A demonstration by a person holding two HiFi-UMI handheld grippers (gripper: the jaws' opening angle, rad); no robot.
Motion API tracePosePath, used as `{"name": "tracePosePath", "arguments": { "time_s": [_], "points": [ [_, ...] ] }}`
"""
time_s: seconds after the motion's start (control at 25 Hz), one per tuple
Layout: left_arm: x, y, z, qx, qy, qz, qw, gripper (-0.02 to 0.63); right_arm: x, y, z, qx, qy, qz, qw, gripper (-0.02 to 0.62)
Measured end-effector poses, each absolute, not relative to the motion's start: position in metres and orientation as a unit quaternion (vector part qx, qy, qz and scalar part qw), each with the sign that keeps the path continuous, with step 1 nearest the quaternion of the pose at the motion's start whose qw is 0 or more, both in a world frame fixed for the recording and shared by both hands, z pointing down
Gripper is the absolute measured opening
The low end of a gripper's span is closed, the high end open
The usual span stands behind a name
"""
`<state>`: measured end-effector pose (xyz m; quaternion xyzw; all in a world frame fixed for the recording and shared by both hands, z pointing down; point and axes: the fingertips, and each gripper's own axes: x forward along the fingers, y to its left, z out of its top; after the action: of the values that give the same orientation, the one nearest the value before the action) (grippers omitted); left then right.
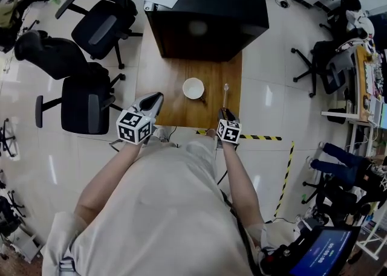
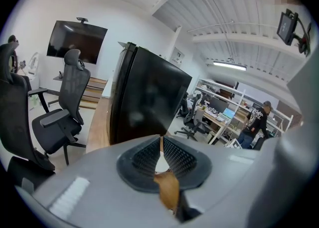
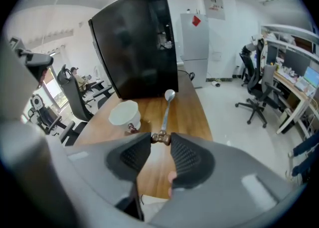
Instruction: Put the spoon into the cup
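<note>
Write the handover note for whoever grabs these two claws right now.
Left claw: shut, empty, by the near left corner of the wooden table.
Right claw: shut on the spoon at its brown handle end, bowl pointing away.
Cup: white, upright on the table, left of the spoon, no spoon in it.
Done: spoon gripped.
Left: bring the spoon over the cup and put it in.

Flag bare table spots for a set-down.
Free: the table left of the cup, out to its edge; also the near strip before the cup. Crowded: black box fills the far end; spoon in the right gripper takes the right side.
</note>
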<state>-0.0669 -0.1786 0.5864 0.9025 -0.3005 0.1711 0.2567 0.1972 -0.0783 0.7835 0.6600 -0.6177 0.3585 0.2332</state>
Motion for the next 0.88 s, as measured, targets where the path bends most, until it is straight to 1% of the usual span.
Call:
{"name": "tracePosePath", "arguments": {
  "time_s": [0.16, 0.52, 0.88],
  "points": [
    [-0.061, -0.177, 0.591, 0.906, -0.296, 0.186, 0.24, 0.0, 0.185, -0.088, 0.759, 0.653, -0.635, 0.343, 0.229, 0.126],
    [-0.07, -0.171, 0.61, 0.902, -0.305, 0.195, 0.237, 0.0, 0.157, -0.102, 0.724, 0.614, -0.674, 0.333, 0.24, 0.126],
    [-0.083, -0.159, 0.627, 0.896, -0.312, 0.203, 0.241, 0.0, 0.131, -0.117, 0.717, 0.579, -0.7, 0.328, 0.26, 0.126]
  ]
}}
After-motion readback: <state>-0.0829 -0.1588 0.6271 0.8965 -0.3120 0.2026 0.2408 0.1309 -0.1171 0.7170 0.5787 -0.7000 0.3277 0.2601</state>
